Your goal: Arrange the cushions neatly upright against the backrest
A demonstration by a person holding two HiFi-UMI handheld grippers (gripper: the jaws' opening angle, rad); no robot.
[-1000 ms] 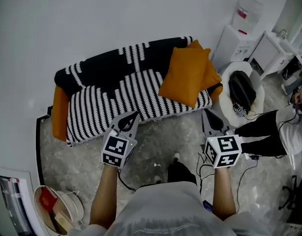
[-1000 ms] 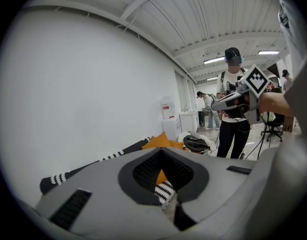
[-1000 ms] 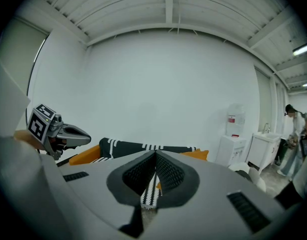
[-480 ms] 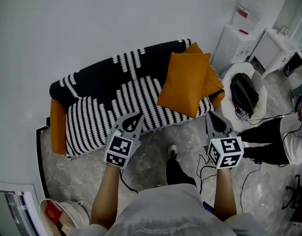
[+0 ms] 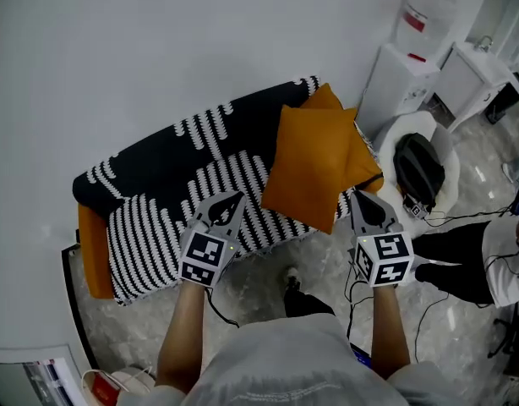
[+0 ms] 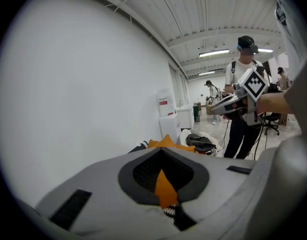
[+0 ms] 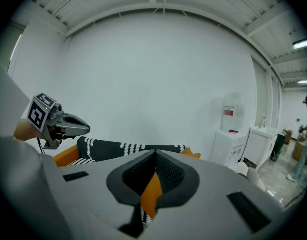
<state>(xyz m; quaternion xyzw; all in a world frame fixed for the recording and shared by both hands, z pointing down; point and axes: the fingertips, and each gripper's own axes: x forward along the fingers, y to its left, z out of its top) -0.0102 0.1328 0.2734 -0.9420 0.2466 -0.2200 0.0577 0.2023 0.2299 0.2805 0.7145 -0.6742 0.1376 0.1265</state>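
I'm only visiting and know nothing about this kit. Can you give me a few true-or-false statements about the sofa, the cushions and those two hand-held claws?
1. The orange cushions are piled at the right end of the sofa, as the head view shows it. True.
2. The left gripper is holding a cushion. False: its jaws are together with nothing between them.
3. The sofa's cover is black with white stripes. True.
4. The right gripper is wide open. False: it is shut and empty.
5. A water dispenser stands at the sofa's left end. False: it stands past the right end, near the cushions.
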